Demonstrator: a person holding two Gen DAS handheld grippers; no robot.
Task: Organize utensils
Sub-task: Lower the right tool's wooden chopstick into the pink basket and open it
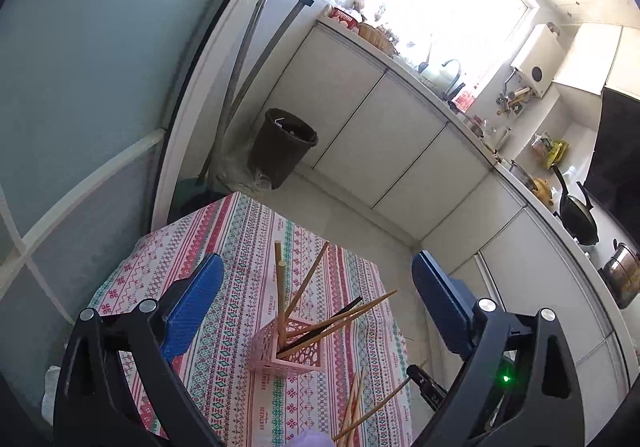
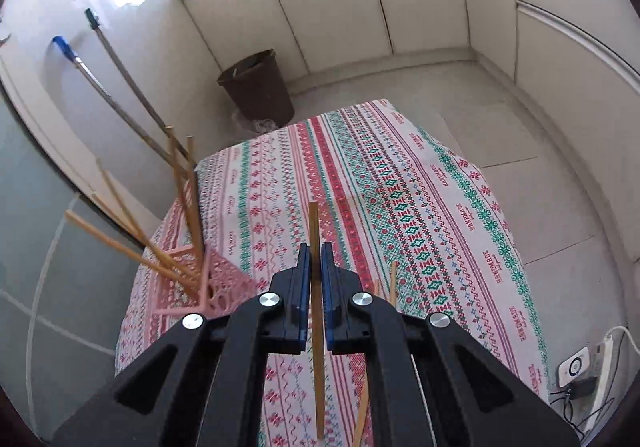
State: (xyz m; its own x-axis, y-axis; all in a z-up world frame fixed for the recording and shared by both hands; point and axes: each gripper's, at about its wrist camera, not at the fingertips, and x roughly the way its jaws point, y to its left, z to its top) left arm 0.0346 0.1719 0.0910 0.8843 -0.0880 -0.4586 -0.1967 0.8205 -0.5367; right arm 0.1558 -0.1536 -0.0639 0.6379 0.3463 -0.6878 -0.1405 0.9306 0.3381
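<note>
One chopstick clamped, several already in the pink holder

Two views from handheld grippers over a small worktop (image 2: 400,175) draped in a red, green and white patterned cloth.

Right wrist view: right gripper (image 2: 316,267) with blue jaws pressed together on a single wooden chopstick (image 2: 315,231), gripped partway along its length, one end poking past the jaws toward the far edge, the other running back under the gripper, clear of the cloth. Two more loose chopsticks (image 2: 393,283) lying on the cloth near the right-hand edge, partly hidden behind the gripper. Pink lattice holder (image 2: 224,275) near the left edge, with light wooden chopsticks fanning out of it up and to the left.

Left wrist view: left gripper (image 1: 318,275) with blue jaws wide apart, nothing between them, raised above the worktop. Same pink holder seen below between the jaws, roughly mid-worktop, holding several pale chopsticks and one dark chopstick (image 1: 336,317), all leaning at different angles. Loose chopsticks beside it toward the near edge.

Beyond the worktop: dark waste bin (image 2: 260,87) on a tiled floor, white cabinets, long-handled mops against the wall.
</note>
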